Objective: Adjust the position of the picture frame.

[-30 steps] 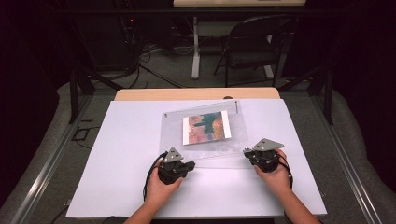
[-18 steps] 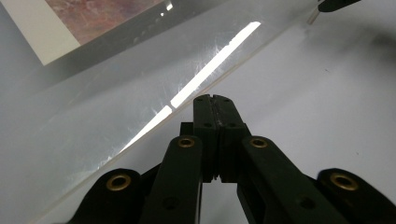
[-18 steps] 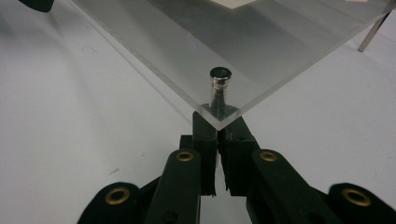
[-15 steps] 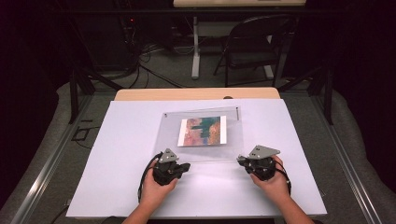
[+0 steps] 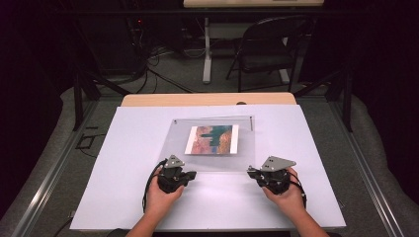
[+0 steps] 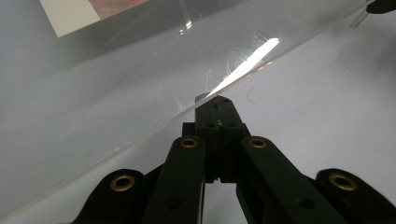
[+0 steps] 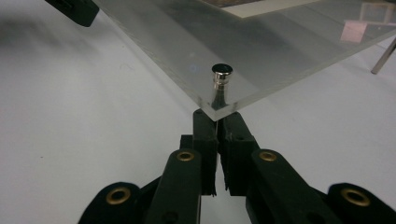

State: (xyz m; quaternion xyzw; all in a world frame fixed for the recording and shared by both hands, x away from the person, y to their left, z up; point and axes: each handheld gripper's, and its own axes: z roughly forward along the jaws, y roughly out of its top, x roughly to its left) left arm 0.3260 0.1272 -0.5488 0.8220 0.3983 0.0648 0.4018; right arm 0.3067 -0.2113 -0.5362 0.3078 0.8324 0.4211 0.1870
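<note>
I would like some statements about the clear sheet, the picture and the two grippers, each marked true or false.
1. A colourful picture lies at the clear acrylic sheet. True.
2. The right gripper is at a corner of the sheet beside a small metal post. True.
3. The left gripper stands wide open. False: its jaws are together at the sheet's edge.
4. The table cover is black. False: it is white.
</note>
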